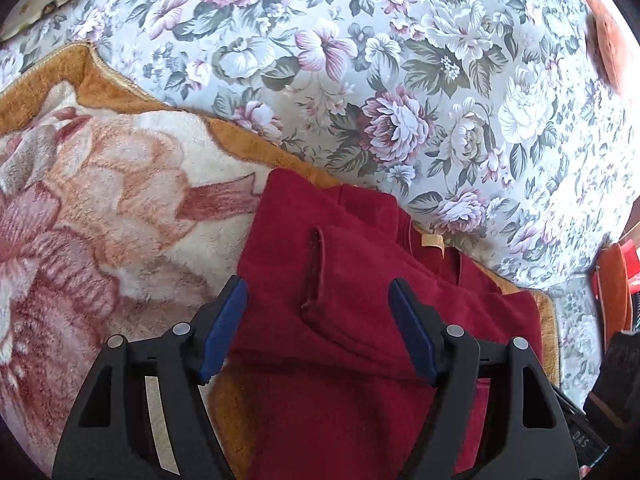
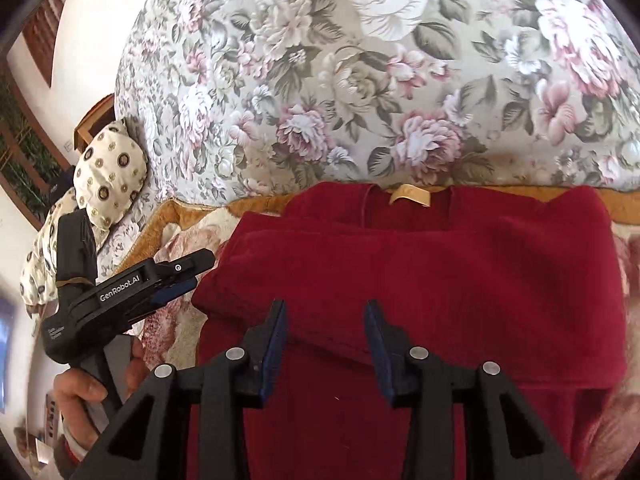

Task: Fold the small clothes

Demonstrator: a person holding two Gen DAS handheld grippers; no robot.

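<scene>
A dark red garment (image 1: 352,280) lies partly folded on a plush floral blanket (image 1: 100,184), its collar with a tan label (image 1: 434,242) pointing away. My left gripper (image 1: 318,300) is open and empty, its jaws straddling a folded sleeve edge. In the right wrist view the same garment (image 2: 440,272) shows a sleeve folded across the body, label (image 2: 412,196) at the top. My right gripper (image 2: 326,322) is open and empty just above the garment's lower part. The left gripper (image 2: 188,276) shows at the garment's left edge, held by a hand.
A floral bedspread (image 1: 400,80) covers the bed beyond the blanket. A patterned pillow (image 2: 108,176) lies at the far left. An orange cushion (image 1: 608,48) sits at the far right edge. A wooden bed frame and wall (image 2: 88,76) stand to the left.
</scene>
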